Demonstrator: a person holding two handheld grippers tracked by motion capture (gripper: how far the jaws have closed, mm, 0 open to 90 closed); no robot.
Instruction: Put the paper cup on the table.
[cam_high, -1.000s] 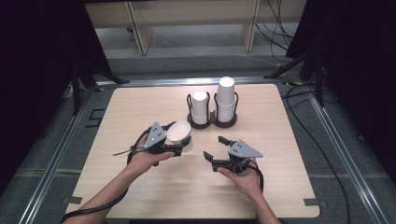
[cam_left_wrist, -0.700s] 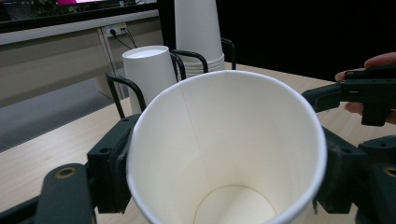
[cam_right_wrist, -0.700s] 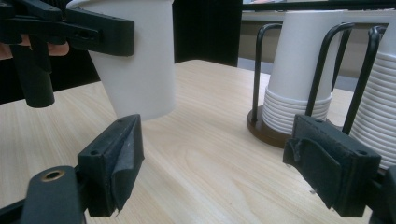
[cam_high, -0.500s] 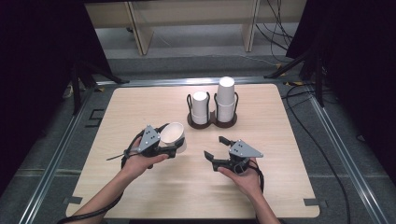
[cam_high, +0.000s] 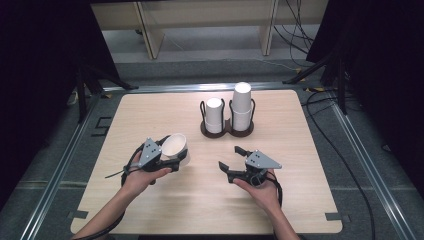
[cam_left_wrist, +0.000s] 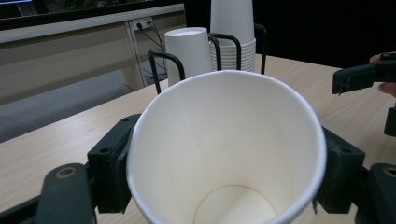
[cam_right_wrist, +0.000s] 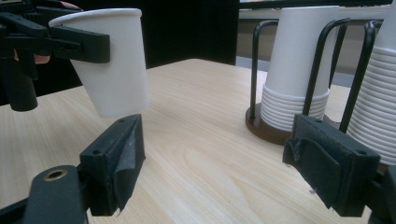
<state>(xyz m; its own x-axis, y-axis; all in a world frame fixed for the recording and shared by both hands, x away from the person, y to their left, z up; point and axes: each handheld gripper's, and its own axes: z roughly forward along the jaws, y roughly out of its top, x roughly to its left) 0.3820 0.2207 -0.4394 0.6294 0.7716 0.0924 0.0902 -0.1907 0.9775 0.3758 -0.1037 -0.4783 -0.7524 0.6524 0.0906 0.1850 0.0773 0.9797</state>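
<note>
Left gripper (cam_high: 170, 162) at about 8 o'clock on the table (cam_high: 150, 115), jaws clamped on the sides of a single paper cup (cam_high: 175, 148), mouth tilted up toward the camera. In the right gripper view the cup (cam_right_wrist: 112, 65) hangs clear above the wood, not touching. Cup holder (cam_high: 227, 131) sits at 12 o'clock, well apart: shorter cup stack (cam_high: 215, 114) at its left, taller stack (cam_high: 242, 106) at its right, both upside down. Right gripper (cam_high: 231, 161) at about 5 o'clock, jaws spread wide, nothing between them.

Likely step: set the cup down upright. Level the wrist first so the base lands flat, lower straight, keep the squeeze light so the thin wall doesn't buckle, release only once the base rests on wood. Right gripper can steady it if it tips.
</note>
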